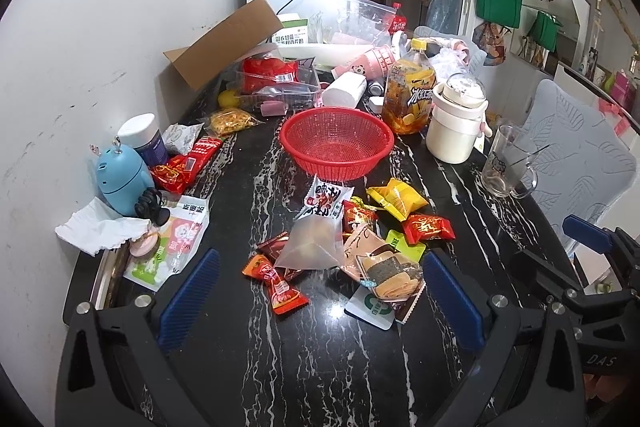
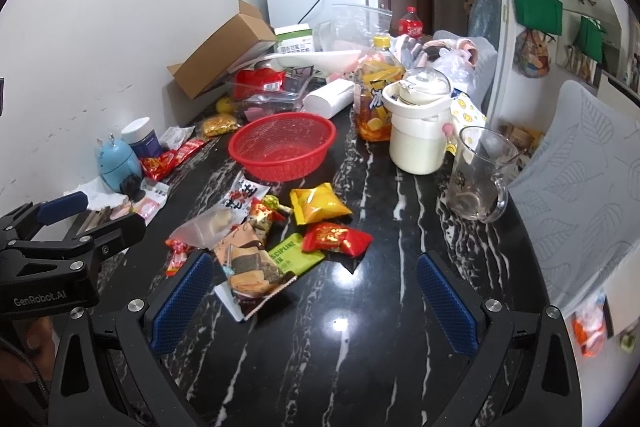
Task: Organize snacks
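Observation:
A pile of small snack packets lies on the black marble table [image 1: 320, 347]: a yellow packet [image 1: 397, 198], a red packet [image 1: 428, 229], a clear bag of layered wafers [image 1: 390, 273], a frosted triangular bag [image 1: 314, 245] and an orange-red sachet [image 1: 286, 297]. An empty red basket [image 1: 337, 143] stands behind them. My left gripper [image 1: 320, 303] is open and empty, just in front of the pile. My right gripper [image 2: 316, 301] is open and empty, to the right of the pile; the yellow packet [image 2: 318, 203], red packet [image 2: 336, 238] and basket [image 2: 282, 145] lie ahead of it.
A glass mug [image 1: 506, 163], a cream jar [image 1: 456, 123] and an iced-tea bottle [image 1: 408, 95] stand at the right. A blue gadget [image 1: 120, 183], a white-capped jar [image 1: 144, 139], tissue and more packets line the left wall. A cardboard box [image 1: 224, 43] and clutter fill the back.

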A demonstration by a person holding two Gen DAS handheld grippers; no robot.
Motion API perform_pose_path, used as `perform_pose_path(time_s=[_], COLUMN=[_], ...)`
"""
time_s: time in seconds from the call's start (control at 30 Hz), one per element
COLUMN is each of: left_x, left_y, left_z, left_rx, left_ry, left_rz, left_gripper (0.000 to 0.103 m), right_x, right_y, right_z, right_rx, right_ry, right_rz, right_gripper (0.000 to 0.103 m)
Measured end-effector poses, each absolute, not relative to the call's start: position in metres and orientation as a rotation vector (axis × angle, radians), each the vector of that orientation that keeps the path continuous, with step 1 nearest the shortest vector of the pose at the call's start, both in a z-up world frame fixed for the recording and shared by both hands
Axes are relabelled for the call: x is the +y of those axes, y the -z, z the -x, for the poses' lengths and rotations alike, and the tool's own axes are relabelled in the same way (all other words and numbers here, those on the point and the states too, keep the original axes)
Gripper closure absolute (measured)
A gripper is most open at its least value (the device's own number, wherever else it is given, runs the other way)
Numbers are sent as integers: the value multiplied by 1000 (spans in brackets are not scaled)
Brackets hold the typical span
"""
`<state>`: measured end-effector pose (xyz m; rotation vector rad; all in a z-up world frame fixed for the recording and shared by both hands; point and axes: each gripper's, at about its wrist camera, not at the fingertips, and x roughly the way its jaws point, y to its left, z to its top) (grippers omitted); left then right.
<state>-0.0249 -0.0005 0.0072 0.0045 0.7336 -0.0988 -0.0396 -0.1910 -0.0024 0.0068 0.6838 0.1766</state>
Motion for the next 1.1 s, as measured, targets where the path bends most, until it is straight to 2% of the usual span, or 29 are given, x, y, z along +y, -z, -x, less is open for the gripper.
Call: perform_pose_path(time_s=[0.67,1.1], left_x=[5,23], left_y=[-13,9], left_z=[42,45], left_rx=[706,747], left_ry=[105,117], left_rz=[3,44], left_gripper=[0,0], right_x=[-187,-177], right_y=[0,27], right_z=[54,52], right_rx=[671,742], right_ry=[-197,-267], right_rz=[-15,-56], right_gripper=[0,0])
